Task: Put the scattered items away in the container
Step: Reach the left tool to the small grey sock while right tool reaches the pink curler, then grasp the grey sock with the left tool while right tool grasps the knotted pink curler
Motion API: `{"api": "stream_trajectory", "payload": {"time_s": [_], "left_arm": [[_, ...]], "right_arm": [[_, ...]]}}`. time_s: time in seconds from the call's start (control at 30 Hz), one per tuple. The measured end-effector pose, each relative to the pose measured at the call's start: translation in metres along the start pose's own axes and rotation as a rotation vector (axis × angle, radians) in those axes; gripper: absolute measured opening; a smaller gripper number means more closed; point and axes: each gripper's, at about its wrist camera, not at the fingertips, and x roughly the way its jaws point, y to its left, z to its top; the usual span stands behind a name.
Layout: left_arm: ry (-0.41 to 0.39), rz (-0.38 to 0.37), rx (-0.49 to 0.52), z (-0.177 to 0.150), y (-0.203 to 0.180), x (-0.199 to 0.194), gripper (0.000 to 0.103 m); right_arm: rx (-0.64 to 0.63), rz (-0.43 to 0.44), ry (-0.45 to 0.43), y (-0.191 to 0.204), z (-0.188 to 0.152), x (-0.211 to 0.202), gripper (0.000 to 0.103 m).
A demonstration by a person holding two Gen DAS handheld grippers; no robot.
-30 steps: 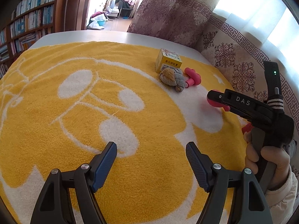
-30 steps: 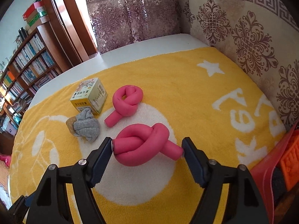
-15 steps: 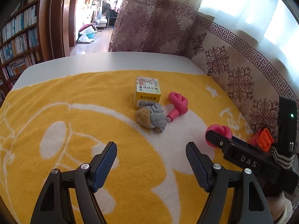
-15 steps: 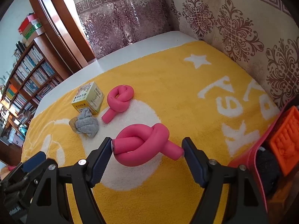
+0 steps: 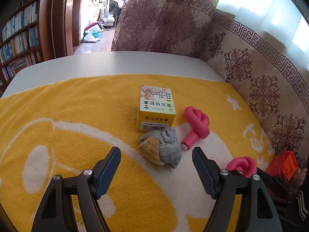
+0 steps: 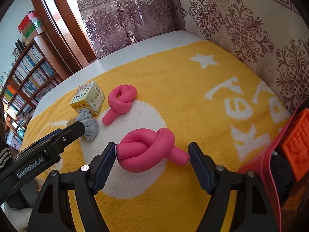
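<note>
My right gripper [image 6: 152, 154] is shut on a knotted pink foam roller [image 6: 146, 150], held by its two ends above the yellow towel; it also shows in the left wrist view [image 5: 241, 164]. My left gripper [image 5: 156, 164] is open and empty, just in front of a grey and tan sock ball [image 5: 162, 147]. Behind the sock stands a yellow box [image 5: 156, 110], and beside it lies a second knotted pink roller [image 5: 197, 125]. The red container [image 6: 270, 166] is at the right edge and holds an orange item [image 6: 297, 141] and a dark item.
A yellow and white towel [image 5: 77, 116] covers the white table [image 5: 96, 63]. Patterned curtains [image 5: 260, 77] run along the right and far sides. Bookshelves [image 6: 25, 81] stand to the left. The left gripper's arm [image 6: 42, 148] crosses the right wrist view at lower left.
My left gripper has swung right and forward, so the sock ball, box and roller now sit just ahead of it. My right gripper has carried the pink roller closer to the red container.
</note>
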Motion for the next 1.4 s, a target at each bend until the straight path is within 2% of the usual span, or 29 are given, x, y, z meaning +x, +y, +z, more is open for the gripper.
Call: {"api": "stream_trajectory", "payload": {"time_s": [0.17, 0.27, 0.4, 0.57, 1.13, 1.4], "left_arm": [[-0.003, 0.002, 0.010, 0.005, 0.001, 0.011, 0.077], [0.003, -0.007, 0.026, 0.004, 0.000, 0.019, 0.061], [-0.009, -0.054, 0.022, 0.001, 0.002, 0.023, 0.052], [-0.027, -0.023, 0.042, -0.003, 0.002, 0.009, 0.051], [-0.071, -0.077, 0.051, 0.000, -0.007, -0.016, 0.051], [-0.086, -0.104, 0.053, 0.003, -0.012, -0.027, 0.051]], "right_arm": [[-0.020, -0.002, -0.001, 0.004, -0.002, 0.002, 0.079], [-0.032, -0.007, -0.001, 0.006, -0.002, 0.004, 0.079], [-0.040, -0.011, 0.002, 0.006, -0.003, 0.006, 0.079], [-0.045, -0.014, -0.008, 0.007, -0.003, 0.006, 0.079], [-0.068, -0.049, -0.052, 0.013, -0.006, 0.005, 0.079], [-0.017, -0.050, -0.147, 0.010, 0.003, -0.034, 0.079]]}}
